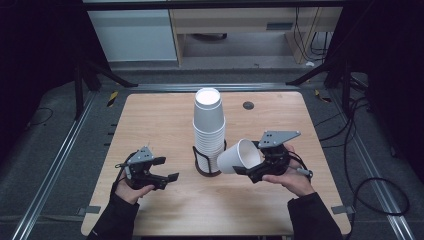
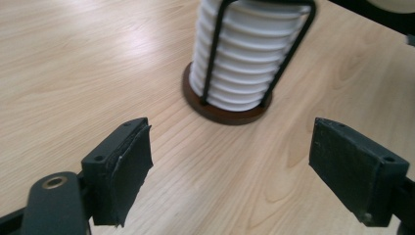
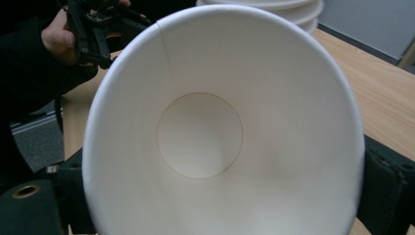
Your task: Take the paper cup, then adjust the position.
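1. Table [image 1: 165, 120]: light wood, bare apart from the cup holder at its middle and a small dark disc [image 1: 248, 105] near the far edge. Any cup dropped from the height seen would probably have rolled on this smooth top, possibly off the near edge.

2. Cup stack [image 1: 209, 127]: white paper cups nested upside down in a black wire holder [image 2: 222, 105] on a round brown base. The stack rose well above the wire frame. Judged top-heavy; a sideways knock from either gripper could have tipped the free upper cups or slid the base.

3. Single paper cup [image 1: 240, 156]: held by the right gripper [image 1: 265, 167] just right of the stack, off the table, lying sideways with its base toward the stack and its mouth toward the gripper. In the right gripper view the jaws sat closed against the cup's sides at the rim. Risk: thin wall, so too hard a squeeze would have ovalled or creased the rim and made the cup jam on nesting; too light a squeeze would have let it slip.

4. Left gripper [image 1: 150, 172]: jaws spread wide, nothing between them, low over the table left of the holder. Risk judged minor: reaching in to steady the base could have caught a wire.
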The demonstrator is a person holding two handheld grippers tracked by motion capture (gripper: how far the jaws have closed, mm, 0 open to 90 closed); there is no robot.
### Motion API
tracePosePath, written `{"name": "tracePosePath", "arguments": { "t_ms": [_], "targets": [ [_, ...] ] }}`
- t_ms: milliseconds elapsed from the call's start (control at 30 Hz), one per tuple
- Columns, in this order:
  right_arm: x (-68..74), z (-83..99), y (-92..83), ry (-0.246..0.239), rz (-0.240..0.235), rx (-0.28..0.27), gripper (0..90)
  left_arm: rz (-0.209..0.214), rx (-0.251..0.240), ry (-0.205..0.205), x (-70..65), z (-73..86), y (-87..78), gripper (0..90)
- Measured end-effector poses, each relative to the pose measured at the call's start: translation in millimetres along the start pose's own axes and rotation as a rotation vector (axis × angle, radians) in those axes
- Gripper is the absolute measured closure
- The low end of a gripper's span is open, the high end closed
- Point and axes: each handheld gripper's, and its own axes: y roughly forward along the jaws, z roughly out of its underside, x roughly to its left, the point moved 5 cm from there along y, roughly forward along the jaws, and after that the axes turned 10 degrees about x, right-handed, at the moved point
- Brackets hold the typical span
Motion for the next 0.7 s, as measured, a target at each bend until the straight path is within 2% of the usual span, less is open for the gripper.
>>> {"name": "tracePosePath", "arguments": {
  "t_ms": [67,133,267,433,700],
  "targets": [
    [-4.6,-0.2,-3.3,0.013,0.018,-0.006,8.9,-0.024,0.005,-0.023,6.0,2.5,-0.2,15.3],
    [-8.7,-0.9,-6.6,0.031,0.028,-0.027,8.9,-0.03,0.007,-0.046,11.4,4.4,-0.8,15.2],
    [-18.6,-0.8,-11.2,0.05,0.06,-0.019,8.9,-0.064,0.011,-0.082,21.0,7.5,-2.7,15.1],
    [-34.8,-2.0,-19.0,0.076,0.099,-0.031,8.8,-0.116,0.037,-0.1,29.4,12.3,-1.4,15.0],
    [-59.2,-1.5,-27.4,0.114,0.177,-0.017,9.0,-0.142,0.029,-0.12,34.4,13.8,-4.6,15.1]
  ]
}}
